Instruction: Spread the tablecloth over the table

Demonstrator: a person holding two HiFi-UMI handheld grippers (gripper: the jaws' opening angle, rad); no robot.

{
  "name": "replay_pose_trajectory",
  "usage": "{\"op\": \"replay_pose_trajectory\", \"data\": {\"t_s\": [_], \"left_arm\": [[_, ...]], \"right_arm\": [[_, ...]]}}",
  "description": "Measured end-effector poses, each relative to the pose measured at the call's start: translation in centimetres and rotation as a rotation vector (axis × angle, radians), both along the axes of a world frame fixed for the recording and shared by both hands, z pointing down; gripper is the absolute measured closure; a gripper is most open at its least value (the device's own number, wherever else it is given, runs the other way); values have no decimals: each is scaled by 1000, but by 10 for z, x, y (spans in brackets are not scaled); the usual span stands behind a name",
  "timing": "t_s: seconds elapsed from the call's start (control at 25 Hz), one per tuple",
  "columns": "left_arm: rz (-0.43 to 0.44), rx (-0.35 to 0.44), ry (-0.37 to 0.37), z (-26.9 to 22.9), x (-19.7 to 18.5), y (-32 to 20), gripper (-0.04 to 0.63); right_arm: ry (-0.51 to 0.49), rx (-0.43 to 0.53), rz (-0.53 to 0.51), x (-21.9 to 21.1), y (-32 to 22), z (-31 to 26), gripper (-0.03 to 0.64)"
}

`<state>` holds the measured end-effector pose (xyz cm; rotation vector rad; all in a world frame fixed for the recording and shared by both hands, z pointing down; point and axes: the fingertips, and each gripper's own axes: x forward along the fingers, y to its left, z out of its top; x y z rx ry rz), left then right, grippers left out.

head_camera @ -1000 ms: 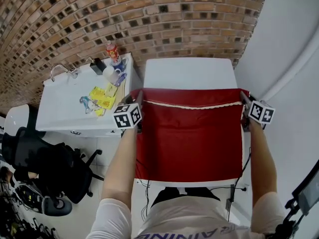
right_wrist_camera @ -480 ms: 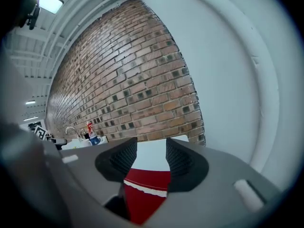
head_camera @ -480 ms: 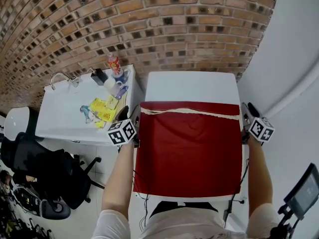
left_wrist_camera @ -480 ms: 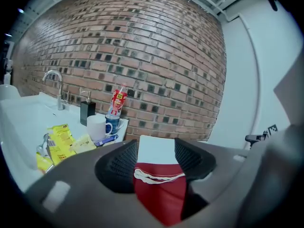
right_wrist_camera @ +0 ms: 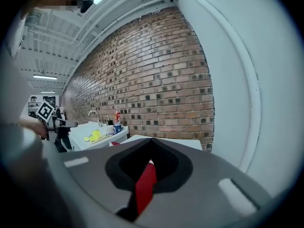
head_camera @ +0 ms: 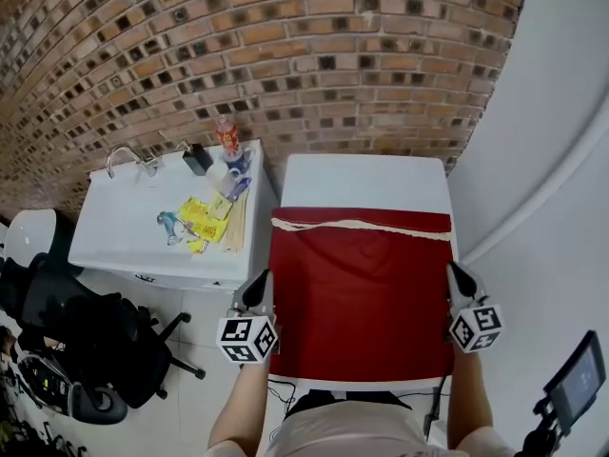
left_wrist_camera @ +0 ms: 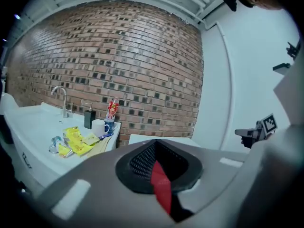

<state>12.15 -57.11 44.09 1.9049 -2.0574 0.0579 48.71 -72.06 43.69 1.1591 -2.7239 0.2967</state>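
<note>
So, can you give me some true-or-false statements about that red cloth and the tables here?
1. The tablecloth covers the whole table. False: the far end by the brick wall is bare.
2. The left gripper and the right gripper each pinch red cloth. True.
3. The cloth's cream trim lies nearest the person. False: it runs along the far edge.
4. A tap stands on the side counter. True.

a: where's the head view from?
b: high above, looking steeply down on the white table (head_camera: 366,179) and brick wall (head_camera: 285,55).
a: and the gripper views?
b: low, nearly level, along each one's jaws, tablecloth (left_wrist_camera: 161,189) right up close, toward that same wall; both share the sink counter (left_wrist_camera: 33,122) with the head view
</note>
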Motion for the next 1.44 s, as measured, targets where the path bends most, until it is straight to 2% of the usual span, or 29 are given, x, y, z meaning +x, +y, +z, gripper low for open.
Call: {"op": "replay_pose_trajectory", "data": {"t_s": [0.2, 0.32, 0.52, 0.92, 1.44], "left_arm": [[36, 8, -20, -18, 20, 39, 591], [53, 31, -60, -39, 29, 58, 591], [58, 89, -74, -64, 36, 70, 591], [68, 122, -71, -76, 47, 73, 591], [76, 121, -56, -74, 47, 66, 591]], "right_arm": [[-6, 31, -15, -6, 40, -27, 611], [-24, 63, -11, -9, 59, -48, 611], [-32, 106, -5, -11, 74, -69, 612], [-27, 129, 11, -3, 87, -84, 612], [-32, 125, 28, 1, 84, -80, 612]]}}
